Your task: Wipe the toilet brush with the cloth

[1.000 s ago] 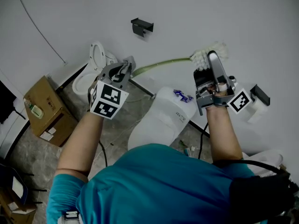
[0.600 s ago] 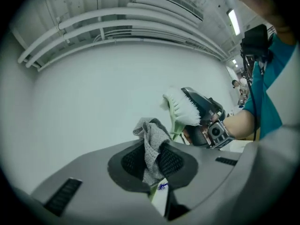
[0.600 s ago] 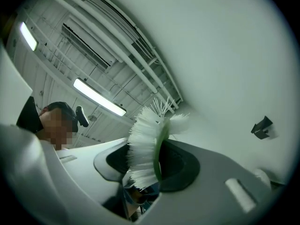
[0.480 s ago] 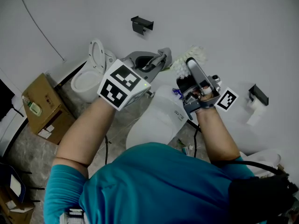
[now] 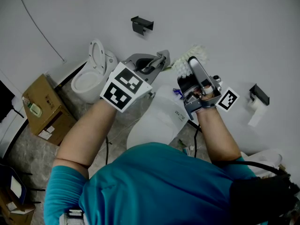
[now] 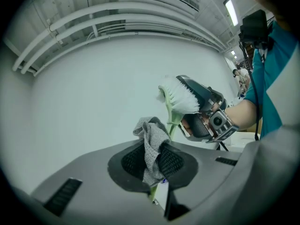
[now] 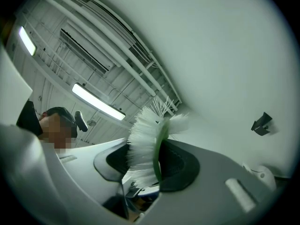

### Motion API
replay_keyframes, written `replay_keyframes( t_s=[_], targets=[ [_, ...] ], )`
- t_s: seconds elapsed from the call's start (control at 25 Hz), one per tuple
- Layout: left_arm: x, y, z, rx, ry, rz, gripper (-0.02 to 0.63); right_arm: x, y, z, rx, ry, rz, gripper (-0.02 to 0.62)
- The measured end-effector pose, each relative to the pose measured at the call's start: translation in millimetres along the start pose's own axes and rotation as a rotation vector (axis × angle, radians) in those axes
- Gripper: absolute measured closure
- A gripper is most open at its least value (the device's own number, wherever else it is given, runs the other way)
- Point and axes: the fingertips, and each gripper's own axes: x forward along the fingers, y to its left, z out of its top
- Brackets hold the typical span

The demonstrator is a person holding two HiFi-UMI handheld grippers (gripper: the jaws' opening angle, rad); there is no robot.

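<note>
**Now the cloth meets the brush's stem**

My right gripper (image 5: 191,62) clamps the white-bristled, green-handled plastic toilet brush (image 7: 145,142) by its bristle head. The jaws stand partway apart around it, which leaves the handle (image 6: 172,121) exposed for wiping. My left gripper (image 6: 152,161) is closed on the grey mesh cloth (image 6: 150,137), which I hold against the handle just beneath the head. I judge the stroke should run along the handle. The white toilet (image 5: 154,125) lies below my hands with open air between, and the bare wall stands beyond.
</note>
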Motion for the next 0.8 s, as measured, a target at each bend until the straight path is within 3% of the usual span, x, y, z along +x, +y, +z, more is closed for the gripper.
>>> replay_keyframes(
  t_s=[0.44, 0.8],
  targets=[
    [-3.7, 1.8, -13.8, 0.029, 0.037, 0.013, 0.566, 0.6, 2.6, 1.4, -0.006, -0.005, 0.008, 0.448],
    [-6.2, 3.6, -31.8, 0.107, 0.094, 0.048, 0.566, -1.5, -0.1, 1.2, -0.003, -0.011, 0.006, 0.448]
  ],
)
